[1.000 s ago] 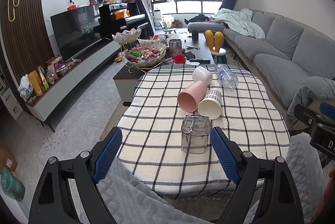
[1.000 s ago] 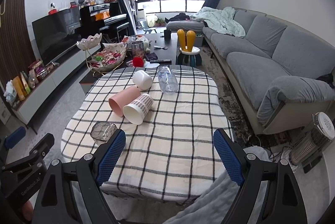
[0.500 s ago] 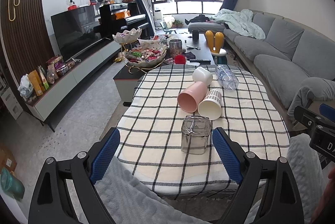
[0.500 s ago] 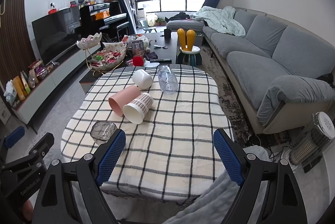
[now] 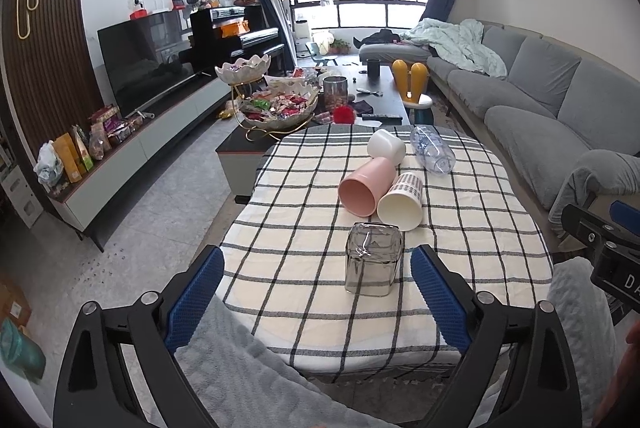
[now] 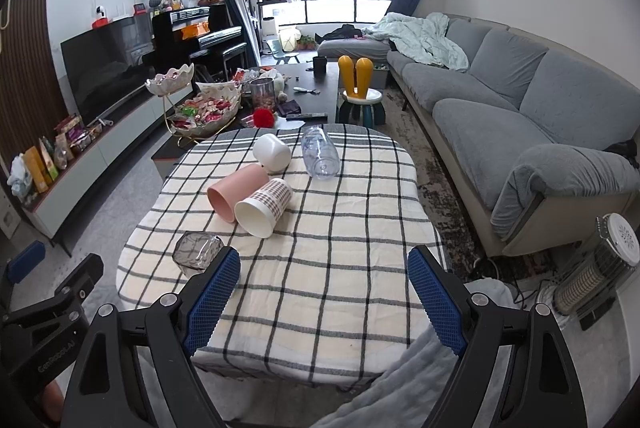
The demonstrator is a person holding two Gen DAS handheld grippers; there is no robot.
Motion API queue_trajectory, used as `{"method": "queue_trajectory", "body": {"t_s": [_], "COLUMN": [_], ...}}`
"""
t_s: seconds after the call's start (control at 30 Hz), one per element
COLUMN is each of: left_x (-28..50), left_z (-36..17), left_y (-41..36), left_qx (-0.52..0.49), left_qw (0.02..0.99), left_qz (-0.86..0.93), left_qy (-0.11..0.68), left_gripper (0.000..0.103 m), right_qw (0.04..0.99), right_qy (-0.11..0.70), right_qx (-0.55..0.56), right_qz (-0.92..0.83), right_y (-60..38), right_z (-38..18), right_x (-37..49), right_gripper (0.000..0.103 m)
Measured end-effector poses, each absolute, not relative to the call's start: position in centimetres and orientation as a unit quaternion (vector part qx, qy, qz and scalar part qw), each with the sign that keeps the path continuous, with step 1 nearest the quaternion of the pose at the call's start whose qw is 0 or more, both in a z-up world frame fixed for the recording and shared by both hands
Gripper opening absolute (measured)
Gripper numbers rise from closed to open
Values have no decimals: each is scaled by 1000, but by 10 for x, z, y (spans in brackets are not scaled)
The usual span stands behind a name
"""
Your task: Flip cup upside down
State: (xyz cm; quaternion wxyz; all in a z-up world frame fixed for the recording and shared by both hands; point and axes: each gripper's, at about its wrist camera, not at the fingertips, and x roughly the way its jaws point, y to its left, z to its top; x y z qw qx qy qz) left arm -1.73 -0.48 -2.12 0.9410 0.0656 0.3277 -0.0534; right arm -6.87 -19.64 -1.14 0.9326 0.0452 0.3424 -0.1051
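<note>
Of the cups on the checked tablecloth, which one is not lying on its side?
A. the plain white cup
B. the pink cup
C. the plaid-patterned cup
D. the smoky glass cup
D: the smoky glass cup stands on end near the table's front, while the pink cup, the plaid-patterned cup and the plain white cup all lie tipped over.

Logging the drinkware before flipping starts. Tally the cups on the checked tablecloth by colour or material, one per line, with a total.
Pink cup: 1
White cup: 1
Plaid-patterned cup: 1
Clear plastic cup: 1
Smoky glass cup: 1
Total: 5
</note>
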Motion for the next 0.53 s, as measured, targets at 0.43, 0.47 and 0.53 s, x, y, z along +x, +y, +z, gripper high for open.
{"method": "queue_trajectory", "body": {"t_s": [0.43,0.47,0.53], "left_x": [-17,-17,-16], "left_z": [-20,-21,-22], "left_y": [0,1,1], "left_qx": [54,54,56], "left_qw": [944,944,942], "left_qz": [-53,-52,-54], "left_qy": [322,322,325], "left_gripper": [103,103,103], "right_qw": [932,933,933], "right_qy": [343,342,342], "right_qx": [46,46,45], "right_qz": [-105,-105,-105], "right_y": [-198,-197,-197], "right_z": [-11,-12,-11], "right_x": [-69,-69,-68], "right_gripper": [86,86,86]}}
